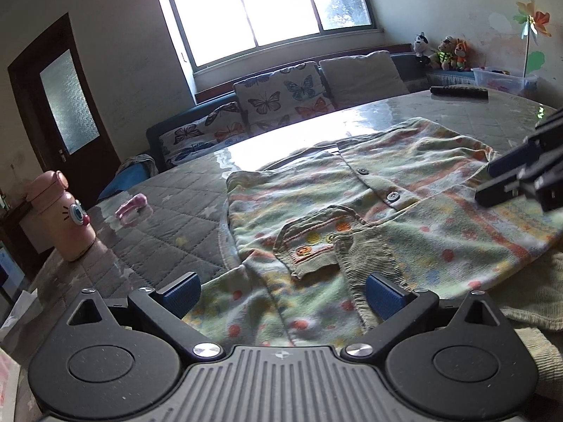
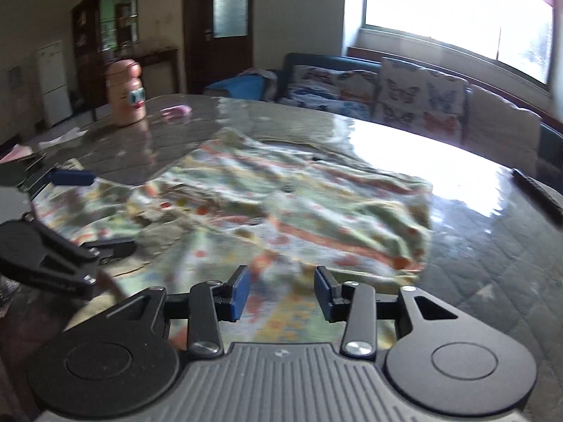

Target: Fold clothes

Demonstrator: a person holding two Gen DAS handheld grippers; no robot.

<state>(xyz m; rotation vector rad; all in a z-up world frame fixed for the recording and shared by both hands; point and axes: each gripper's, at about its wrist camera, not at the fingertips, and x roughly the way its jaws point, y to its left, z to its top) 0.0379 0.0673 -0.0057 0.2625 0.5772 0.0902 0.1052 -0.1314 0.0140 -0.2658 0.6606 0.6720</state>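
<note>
- Left gripper point(image 1: 281, 293) stands with its jaws spread wide, low over the near edge of a patterned garment point(image 1: 369, 211); cloth lies between the blue pads point(image 1: 385, 297) but neither pad presses on it, so it grips nothing.
- Right gripper point(image 2: 281, 290) has its jaws partly apart, the blue pads clear of each other; the blurred cloth shows through the gap below them, and nothing is clamped. In the left wrist view the same tool point(image 1: 520, 179) hovers over the far right side of the garment.
- Spread flat on the table point(image 1: 169, 218), the garment is a pale green top with orange stripes and coloured dots, buttons point(image 1: 391, 196) running down its front and a ribbed cuff point(image 1: 366, 256) lying over a small pocket near the left gripper.
- Under its near right corner a plain ribbed olive cloth point(image 1: 527, 302) sticks out.
- Left of the garment, well apart from it, a small pink object point(image 1: 133, 207) lies on the quilted, glossy table cover, and a pink bottle with a cartoon eye point(image 1: 63, 214) stands upright near the table's edge.
- At the far side of the table lies a dark remote control point(image 1: 459, 91).
- Beyond it, a sofa with butterfly cushions point(image 1: 281, 95) sits under a bright window point(image 1: 267, 3), with plush toys point(image 1: 443, 52) in the corner.
</note>
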